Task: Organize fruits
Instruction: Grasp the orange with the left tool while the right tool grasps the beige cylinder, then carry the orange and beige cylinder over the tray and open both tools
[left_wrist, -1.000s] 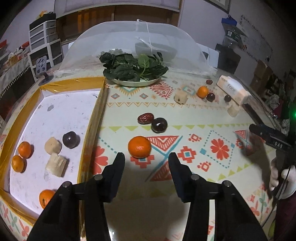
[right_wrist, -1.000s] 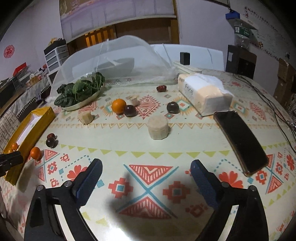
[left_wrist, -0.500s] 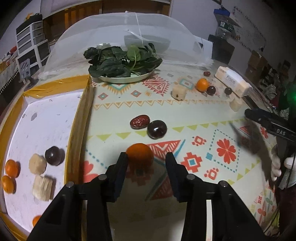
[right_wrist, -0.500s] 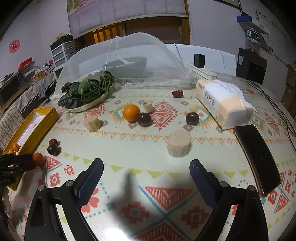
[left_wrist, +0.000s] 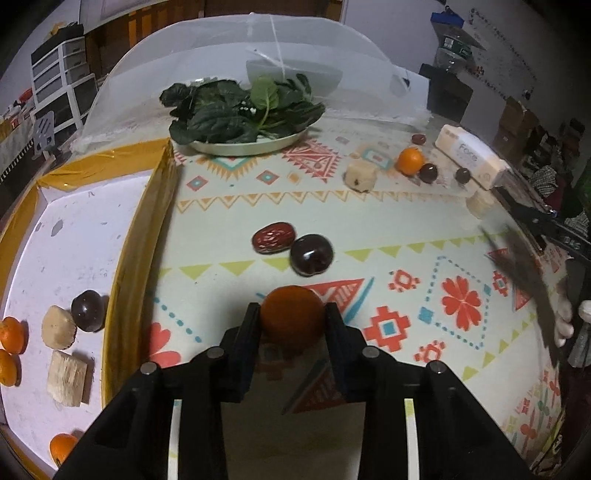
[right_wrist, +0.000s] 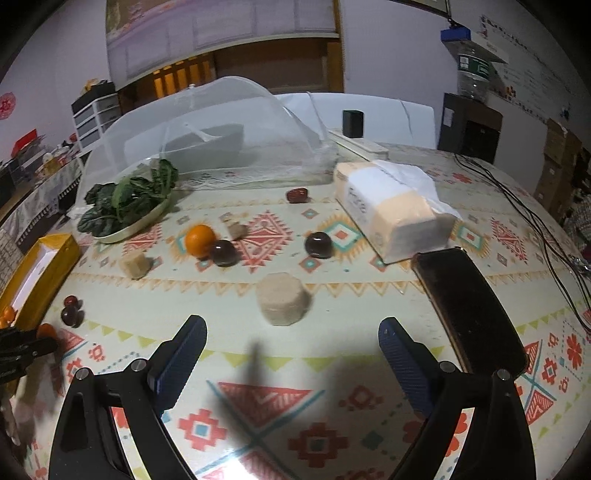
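Right now my left tool (left_wrist: 291, 317) has its jaws closing around a tangerine (left_wrist: 291, 317) that sits on the patterned desk (left_wrist: 424, 236); both pads look to be against the fruit's sides, so I count it as clamped. Just beyond it lie a dark plum (left_wrist: 311, 254) and a red date (left_wrist: 274, 237), touching each other. To the left stands the yellow-edged tray (left_wrist: 122, 280), holding more tangerines (left_wrist: 13, 334), a dark plum, and two pale blocks (left_wrist: 66, 373). A plate of leafy greens (left_wrist: 240, 110) rests farther back, in front of a mesh food cover (left_wrist: 221, 55).

My right tool (right_wrist: 291, 354) hangs above the desk with its jaws wide apart and nothing between them. Ahead of it sits a pale round cake (right_wrist: 283, 303); beyond are another tangerine (right_wrist: 200, 240), two dark plums (right_wrist: 223, 252), a tissue pack (right_wrist: 391, 210), and a black phone (right_wrist: 469, 310) to the right.
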